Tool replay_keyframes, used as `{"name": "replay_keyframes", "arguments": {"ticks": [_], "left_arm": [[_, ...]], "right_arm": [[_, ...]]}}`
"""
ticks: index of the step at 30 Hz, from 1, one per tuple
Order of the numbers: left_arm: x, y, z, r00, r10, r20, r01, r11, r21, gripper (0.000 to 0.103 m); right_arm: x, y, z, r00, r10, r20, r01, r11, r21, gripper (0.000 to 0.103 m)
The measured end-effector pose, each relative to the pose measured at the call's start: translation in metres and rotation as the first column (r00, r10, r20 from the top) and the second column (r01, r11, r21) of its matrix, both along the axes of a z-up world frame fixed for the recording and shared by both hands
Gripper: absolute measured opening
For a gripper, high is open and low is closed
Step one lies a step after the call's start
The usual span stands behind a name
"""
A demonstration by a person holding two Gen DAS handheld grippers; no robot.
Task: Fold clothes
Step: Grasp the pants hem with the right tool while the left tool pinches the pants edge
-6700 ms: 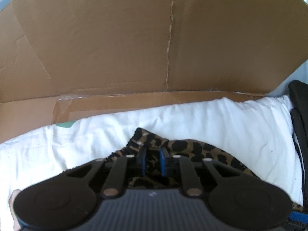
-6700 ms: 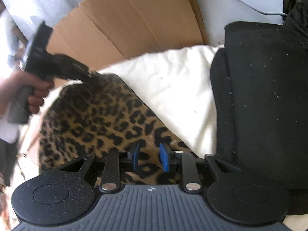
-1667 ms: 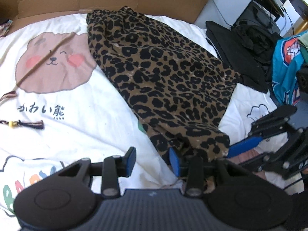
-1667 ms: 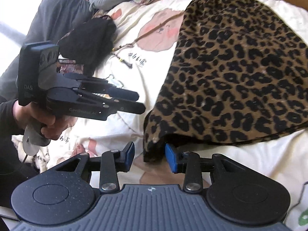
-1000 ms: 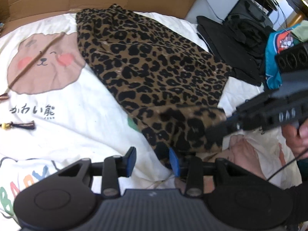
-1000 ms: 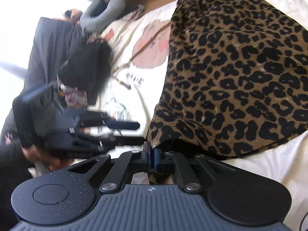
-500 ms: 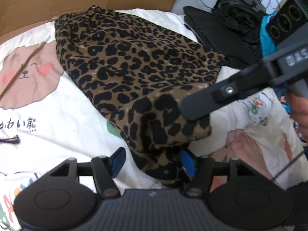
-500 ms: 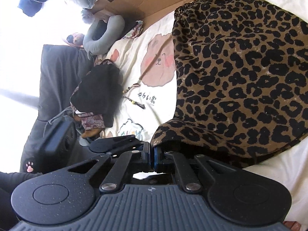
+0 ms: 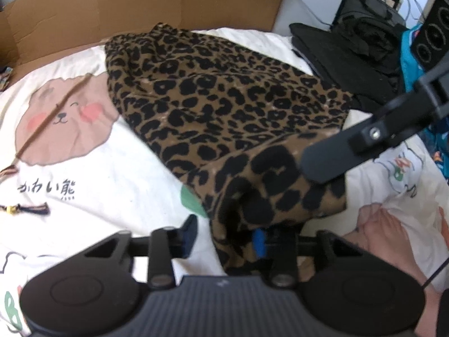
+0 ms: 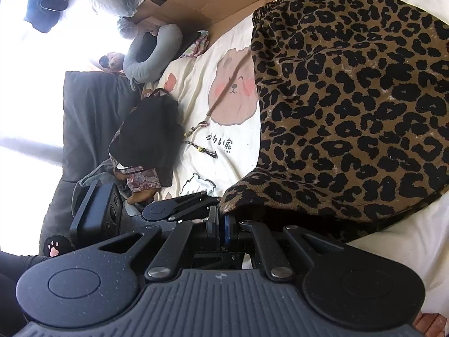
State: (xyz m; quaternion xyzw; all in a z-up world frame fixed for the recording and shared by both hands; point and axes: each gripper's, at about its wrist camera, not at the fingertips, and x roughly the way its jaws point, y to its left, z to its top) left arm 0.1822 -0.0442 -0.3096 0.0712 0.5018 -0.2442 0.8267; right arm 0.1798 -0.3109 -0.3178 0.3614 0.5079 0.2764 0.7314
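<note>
A leopard-print garment (image 9: 224, 98) lies spread on a white bear-print sheet (image 9: 98, 168). Its near hem corner (image 9: 266, 191) is lifted and bunched. My left gripper (image 9: 224, 237) straddles that corner and its jaws are closing. The fabric drapes over the right pad (image 9: 259, 243), while the left pad (image 9: 189, 234) stands clear of it. My right gripper (image 10: 220, 227) is shut on the hem corner (image 10: 238, 196). In the left wrist view the right gripper (image 9: 317, 165) reaches in from the right onto the same fold. The left gripper (image 10: 179, 207) shows just left of the right one.
Cardboard (image 9: 140, 8) stands along the far edge of the bed. Black clothes (image 9: 350, 47) and a teal garment (image 9: 407, 53) are piled at the right. A tasselled cord (image 9: 25, 209) lies on the sheet at left. A black bag (image 10: 148, 137) and grey neck pillow (image 10: 151, 53) sit beyond.
My left gripper moved in over the hem corner, its jaws widening and then narrowing around the fabric. The right gripper stayed shut on the hem, rolled and holds it lifted.
</note>
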Motion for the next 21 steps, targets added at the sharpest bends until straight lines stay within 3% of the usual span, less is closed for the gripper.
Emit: {"name": "replay_keyframes", "arguments": {"ticks": [8, 15, 19, 21], "left_arm": [[-0.008, 0.017, 0.006, 0.999, 0.029, -0.022, -0.029, 0.999, -0.026, 0.009], [-0.016, 0.037, 0.01, 0.997, 0.037, -0.062, -0.041, 0.998, -0.057, 0.007], [-0.018, 0.046, 0.009, 0.995, 0.043, -0.094, -0.051, 0.996, -0.079, 0.012], [-0.018, 0.045, 0.009, 0.995, 0.044, -0.093, -0.053, 0.994, -0.092, 0.031]], "right_arm": [[0.001, -0.005, -0.004, 0.999, -0.031, -0.017, 0.031, 1.0, -0.004, 0.002], [0.001, -0.009, -0.007, 0.999, -0.045, -0.031, 0.045, 0.999, -0.001, 0.002], [0.002, -0.006, -0.008, 0.999, -0.041, -0.033, 0.041, 0.999, 0.006, 0.002], [0.002, -0.004, -0.007, 0.999, -0.032, -0.031, 0.032, 0.999, 0.003, 0.002]]}}
